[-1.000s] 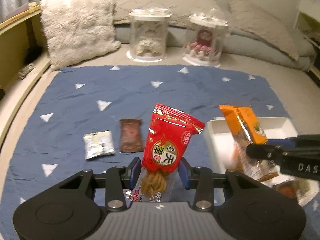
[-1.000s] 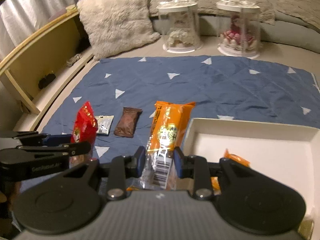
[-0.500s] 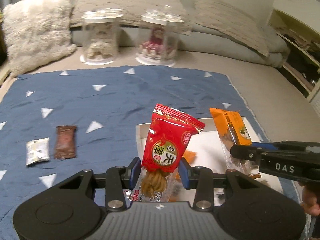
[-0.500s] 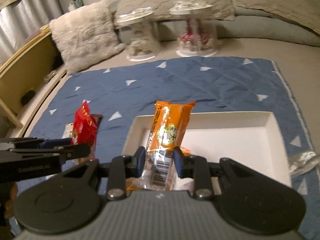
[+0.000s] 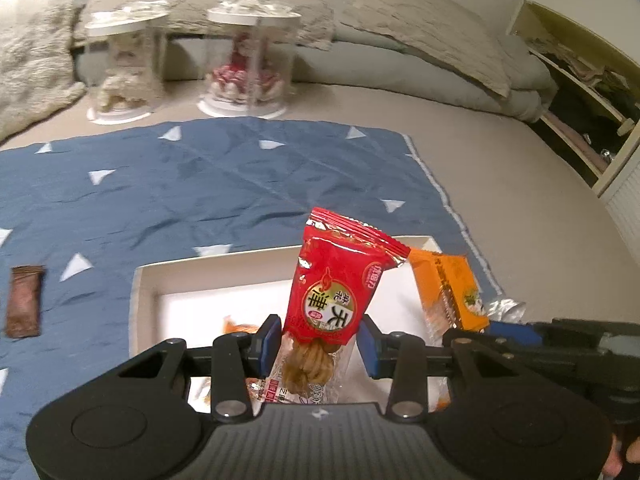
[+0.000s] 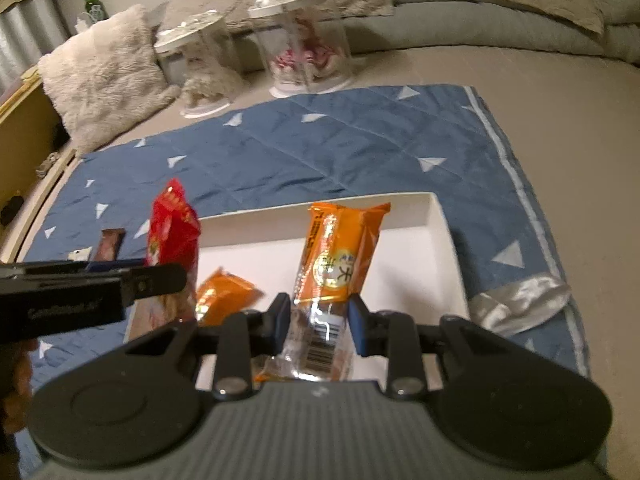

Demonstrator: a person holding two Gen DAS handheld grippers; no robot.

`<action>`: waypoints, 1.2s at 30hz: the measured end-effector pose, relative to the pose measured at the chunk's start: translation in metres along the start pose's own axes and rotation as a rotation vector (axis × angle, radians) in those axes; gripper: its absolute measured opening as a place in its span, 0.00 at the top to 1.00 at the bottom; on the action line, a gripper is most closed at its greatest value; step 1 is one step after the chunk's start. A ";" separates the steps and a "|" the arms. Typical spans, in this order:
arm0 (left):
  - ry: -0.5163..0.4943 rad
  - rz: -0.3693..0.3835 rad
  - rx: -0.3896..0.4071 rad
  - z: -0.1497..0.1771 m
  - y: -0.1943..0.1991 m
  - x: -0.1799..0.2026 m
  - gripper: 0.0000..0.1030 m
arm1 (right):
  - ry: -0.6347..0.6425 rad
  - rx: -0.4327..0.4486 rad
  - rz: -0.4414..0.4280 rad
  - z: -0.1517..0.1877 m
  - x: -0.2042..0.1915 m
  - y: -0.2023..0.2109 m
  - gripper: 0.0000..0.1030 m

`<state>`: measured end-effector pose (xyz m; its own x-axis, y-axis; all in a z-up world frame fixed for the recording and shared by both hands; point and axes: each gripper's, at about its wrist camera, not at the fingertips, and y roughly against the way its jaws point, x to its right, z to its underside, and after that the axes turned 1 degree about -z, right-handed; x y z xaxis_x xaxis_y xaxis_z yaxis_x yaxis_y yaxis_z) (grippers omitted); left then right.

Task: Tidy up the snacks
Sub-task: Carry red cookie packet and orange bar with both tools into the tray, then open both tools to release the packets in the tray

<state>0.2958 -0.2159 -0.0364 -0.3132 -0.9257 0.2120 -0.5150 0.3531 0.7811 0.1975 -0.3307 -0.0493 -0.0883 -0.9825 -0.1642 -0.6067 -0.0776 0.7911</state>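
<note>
Red snack packet pinched in left tool, orange packet pinched in right tool

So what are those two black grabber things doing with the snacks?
A person is tidying snacks into the shallow white tray on the blue triangle-patterned blanket. The left gripper has its jaws shut on a red snack packet, and the right gripper is shut on a long orange snack packet, both held above the tray. A small orange packet already lies inside.
</note>
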 end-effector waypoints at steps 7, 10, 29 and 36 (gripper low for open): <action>0.095 0.159 -0.034 -0.004 -0.035 0.020 0.58 | -0.024 -0.023 0.026 -0.005 0.024 -0.010 0.65; 0.216 0.255 -0.093 0.002 -0.051 0.016 0.58 | -0.031 -0.039 0.031 -0.009 0.029 -0.012 0.65; 0.246 0.158 -0.168 0.013 -0.059 -0.004 0.33 | 0.009 -0.064 0.117 -0.008 0.039 -0.016 0.54; 0.157 0.104 -0.163 0.017 -0.035 -0.001 0.29 | 0.001 -0.074 0.123 0.002 0.040 -0.006 0.54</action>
<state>0.3007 -0.2254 -0.0740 -0.2230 -0.8999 0.3748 -0.3472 0.4326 0.8320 0.1961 -0.3690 -0.0615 -0.1574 -0.9855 -0.0629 -0.5311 0.0308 0.8467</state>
